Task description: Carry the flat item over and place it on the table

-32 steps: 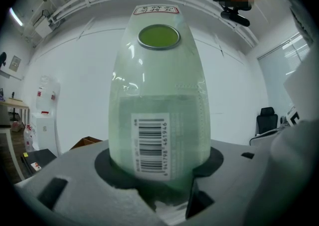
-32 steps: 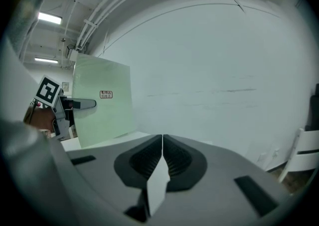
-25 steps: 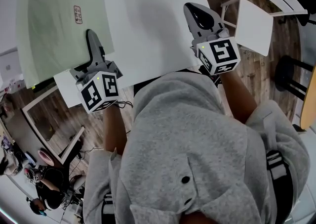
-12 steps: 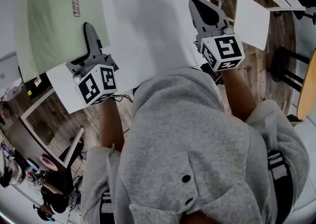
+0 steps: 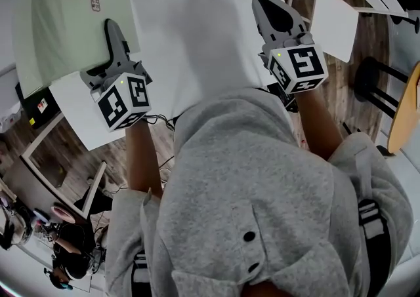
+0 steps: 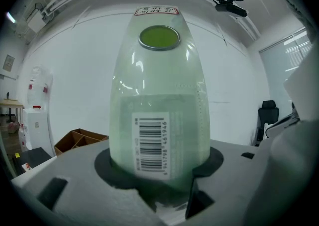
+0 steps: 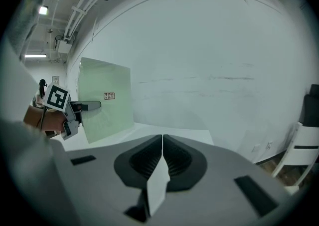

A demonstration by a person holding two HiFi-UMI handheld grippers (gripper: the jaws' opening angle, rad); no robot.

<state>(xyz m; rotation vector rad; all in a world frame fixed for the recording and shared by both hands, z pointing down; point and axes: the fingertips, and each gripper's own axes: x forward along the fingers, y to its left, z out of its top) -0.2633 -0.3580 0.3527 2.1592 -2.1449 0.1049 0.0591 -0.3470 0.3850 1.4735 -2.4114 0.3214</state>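
The left gripper (image 5: 110, 27) is clamped on the pale green flat item (image 5: 65, 20), which juts ahead of it over the white table (image 5: 197, 27), seemingly not yet released, while the right gripper (image 5: 267, 4) is closed and empty.

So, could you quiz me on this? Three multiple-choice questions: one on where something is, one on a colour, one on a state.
1. Where is the flat item? A in the left gripper; B on the chair; C on the floor.
2. Its colour? A red; B pale green; C black.
3. The right gripper has its jaws: A wide apart; B round the flat item; C together.
Answers: A, the left gripper clamps it; B, every view shows it pale green; C, the right gripper view shows them meeting.
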